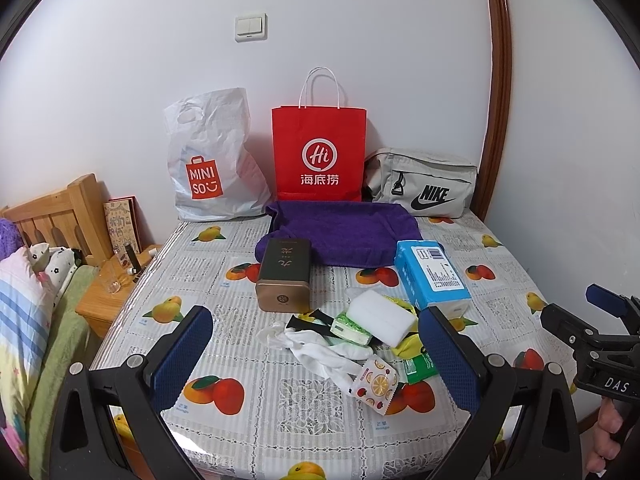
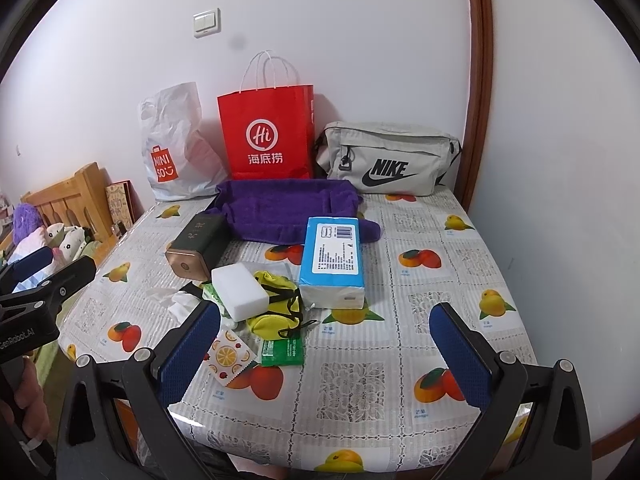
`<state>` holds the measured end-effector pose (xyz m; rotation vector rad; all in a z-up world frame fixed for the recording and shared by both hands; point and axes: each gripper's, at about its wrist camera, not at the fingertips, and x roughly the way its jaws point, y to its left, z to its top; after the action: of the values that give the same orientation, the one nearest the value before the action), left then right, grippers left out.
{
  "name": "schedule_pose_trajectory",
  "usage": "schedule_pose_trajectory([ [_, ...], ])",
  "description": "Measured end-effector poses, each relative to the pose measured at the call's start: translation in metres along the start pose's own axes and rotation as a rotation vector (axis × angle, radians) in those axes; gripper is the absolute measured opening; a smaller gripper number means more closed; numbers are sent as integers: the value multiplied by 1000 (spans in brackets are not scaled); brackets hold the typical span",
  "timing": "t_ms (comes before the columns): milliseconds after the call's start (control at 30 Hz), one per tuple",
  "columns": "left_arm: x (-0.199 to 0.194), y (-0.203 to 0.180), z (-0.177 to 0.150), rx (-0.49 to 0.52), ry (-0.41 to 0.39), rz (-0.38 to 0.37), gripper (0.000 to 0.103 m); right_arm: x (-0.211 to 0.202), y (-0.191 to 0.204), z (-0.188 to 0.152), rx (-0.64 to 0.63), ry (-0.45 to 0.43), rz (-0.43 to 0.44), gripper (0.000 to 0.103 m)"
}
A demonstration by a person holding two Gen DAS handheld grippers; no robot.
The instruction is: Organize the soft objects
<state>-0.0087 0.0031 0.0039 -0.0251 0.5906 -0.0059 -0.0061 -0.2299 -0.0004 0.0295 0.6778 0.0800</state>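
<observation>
A pile of small soft things lies mid-table: a white sponge block (image 1: 381, 316) (image 2: 239, 286), white socks (image 1: 320, 350), a yellow pouch (image 2: 276, 308), green tissue packs (image 1: 418, 366) (image 2: 282, 352) and a fruit-print wipe pack (image 1: 376, 386) (image 2: 230, 356). A blue tissue pack (image 1: 432, 276) (image 2: 332, 260) lies to the right. A purple towel (image 1: 340, 232) (image 2: 280, 210) lies behind. My left gripper (image 1: 316, 356) is open, above the table's front, the pile between its fingers. My right gripper (image 2: 326, 356) is open and empty over the front right.
A gold and dark tin (image 1: 285, 276) (image 2: 194, 248) lies left of the pile. A MINISO plastic bag (image 1: 212, 160), a red paper bag (image 1: 319, 152) and a grey Nike bag (image 1: 424, 184) stand along the back wall. A bed and nightstand (image 1: 108, 284) stand left of the table.
</observation>
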Motion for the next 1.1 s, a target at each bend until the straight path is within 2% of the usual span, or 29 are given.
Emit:
schedule_pose_trajectory([
  [733,5,9,6,-3,2,1,103,7,8,5,-12,-21,23,103],
  [1000,50,20,-5,-22,93,38,103,47,7,-6,-21,38,60,103],
  [1100,70,26,-14,-21,135,53,103,70,8,-11,-19,63,108,103],
])
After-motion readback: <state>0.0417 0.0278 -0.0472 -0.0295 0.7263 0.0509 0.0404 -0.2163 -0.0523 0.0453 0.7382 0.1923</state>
